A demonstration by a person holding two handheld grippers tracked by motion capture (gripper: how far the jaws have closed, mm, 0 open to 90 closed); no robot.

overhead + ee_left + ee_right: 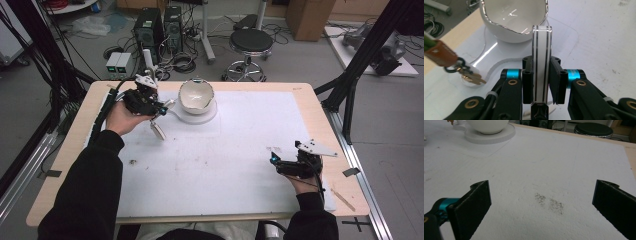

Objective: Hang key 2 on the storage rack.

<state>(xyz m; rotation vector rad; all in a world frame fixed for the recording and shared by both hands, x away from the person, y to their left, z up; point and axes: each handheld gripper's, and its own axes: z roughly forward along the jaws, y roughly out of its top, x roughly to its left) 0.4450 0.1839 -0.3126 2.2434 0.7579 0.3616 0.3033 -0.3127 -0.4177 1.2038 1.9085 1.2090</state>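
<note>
Right hand-held gripper, jaws apart, at 4 o'clock; left hand-held gripper clamps a striped white strip beside empty white bowl; keys at 9 o'clock.

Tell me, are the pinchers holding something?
The left gripper clamps a flat white handle with thin dark stripes, midway along it. The right gripper is open, holding nothing.

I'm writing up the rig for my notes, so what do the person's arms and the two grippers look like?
Both arms wear black sleeves. The left gripper and right gripper are black, with flat black fingers, teal collars, brass-coloured pivot screws, black cables and a grey three-cornered plate on top.
</note>
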